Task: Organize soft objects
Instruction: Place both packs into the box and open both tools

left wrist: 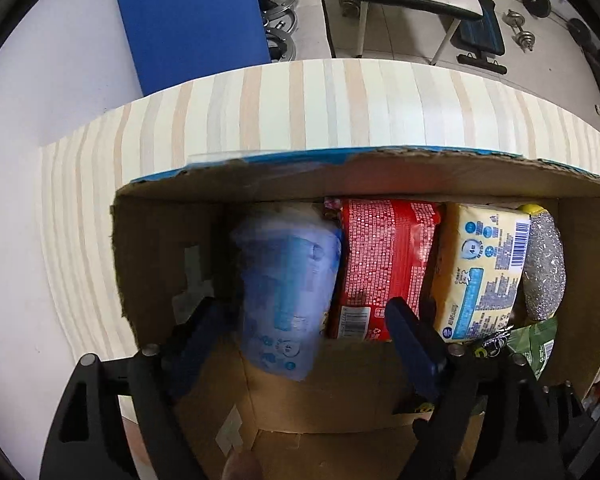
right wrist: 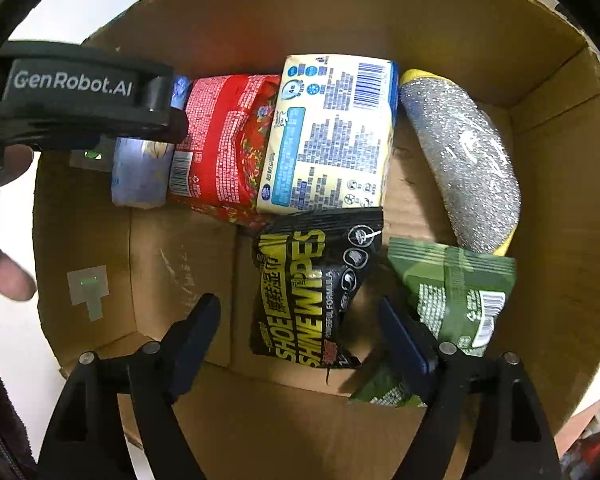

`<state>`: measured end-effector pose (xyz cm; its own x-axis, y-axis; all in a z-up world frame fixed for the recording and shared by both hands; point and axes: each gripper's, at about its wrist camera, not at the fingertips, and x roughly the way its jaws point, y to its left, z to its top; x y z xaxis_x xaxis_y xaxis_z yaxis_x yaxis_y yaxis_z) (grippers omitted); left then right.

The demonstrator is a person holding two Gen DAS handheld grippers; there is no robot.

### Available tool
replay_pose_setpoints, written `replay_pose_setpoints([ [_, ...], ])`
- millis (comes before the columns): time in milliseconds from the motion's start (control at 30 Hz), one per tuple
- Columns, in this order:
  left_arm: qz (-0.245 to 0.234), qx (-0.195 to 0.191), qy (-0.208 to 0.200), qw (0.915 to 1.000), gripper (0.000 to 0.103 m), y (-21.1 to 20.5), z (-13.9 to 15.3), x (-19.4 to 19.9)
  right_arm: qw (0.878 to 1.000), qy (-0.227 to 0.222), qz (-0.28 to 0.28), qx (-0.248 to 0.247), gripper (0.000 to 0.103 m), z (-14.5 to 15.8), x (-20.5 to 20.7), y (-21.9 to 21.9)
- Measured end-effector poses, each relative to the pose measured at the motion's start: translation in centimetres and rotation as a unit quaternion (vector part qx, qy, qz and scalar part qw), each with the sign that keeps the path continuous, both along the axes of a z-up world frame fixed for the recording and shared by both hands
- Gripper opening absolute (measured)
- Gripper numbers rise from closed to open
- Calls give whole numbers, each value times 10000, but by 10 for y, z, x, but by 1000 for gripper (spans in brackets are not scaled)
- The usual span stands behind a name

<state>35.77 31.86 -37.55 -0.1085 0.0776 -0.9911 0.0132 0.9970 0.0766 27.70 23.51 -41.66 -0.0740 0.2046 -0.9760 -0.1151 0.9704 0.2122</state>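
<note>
The cardboard box (right wrist: pixel 548 168) is showing matt, fibrous brown walls with ragged torn edges. The red pack (right wrist: pixel 224 140), yellow pack (right wrist: pixel 332 136) and black wipes pack (right wrist: pixel 300 300) are gleaming in glossy plastic film. The scouring pad (right wrist: pixel 464 160) is glittering with rough silver mesh, probably metallic thread. The table (left wrist: pixel 300 108) is looking like smooth, pale striped wood.

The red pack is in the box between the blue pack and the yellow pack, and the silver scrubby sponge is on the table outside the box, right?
Almost. The silver scouring sponge isn't on the table; it lies inside the cardboard box, just right of the yellow pack. The right wrist view shows it best. The rest holds: the red pack sits between the blue pack and the yellow one.
</note>
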Motion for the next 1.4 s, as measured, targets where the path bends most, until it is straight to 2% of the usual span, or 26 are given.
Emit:
replay_pose_setpoints([
  [67,58,-48,-41,10000,84,2,4,-1,10000,-22,-10,-49,94,3,-4,-1],
  [133,104,-58,-117,9999,93,5,8,-6,10000,-12,-13,-52,97,5,-9,-2],
  [200,167,-78,-184,9997,97,10,14,-12,10000,-6,-16,-54,103,7,-14,-7],
  [367,496,-330,-409,9974,97,23,34,-33,9998,-143,-96,-99,103,22,-27,-29],
  [600,498,107,-1162,9919,97,25,74,-88,9988,-426,-136,-198,103,46,-56,-54],
  [767,550,95,-1562,9861,97,17,100,-130,9967,-767,-248,-110,103,81,-68,-73],
  [933,509,238,-2029,9776,97,8,126,-170,9918,-1237,-250,-200,103,111,-89,-83],
  [1167,550,102,-2331,9708,97,-2,158,-218,9816,-1874,-324,-140,103,160,-124,-103],
  [1400,449,164,-2623,9638,97,-21,188,-241,9764,-2120,-337,249,103,197,-148,-115],
])
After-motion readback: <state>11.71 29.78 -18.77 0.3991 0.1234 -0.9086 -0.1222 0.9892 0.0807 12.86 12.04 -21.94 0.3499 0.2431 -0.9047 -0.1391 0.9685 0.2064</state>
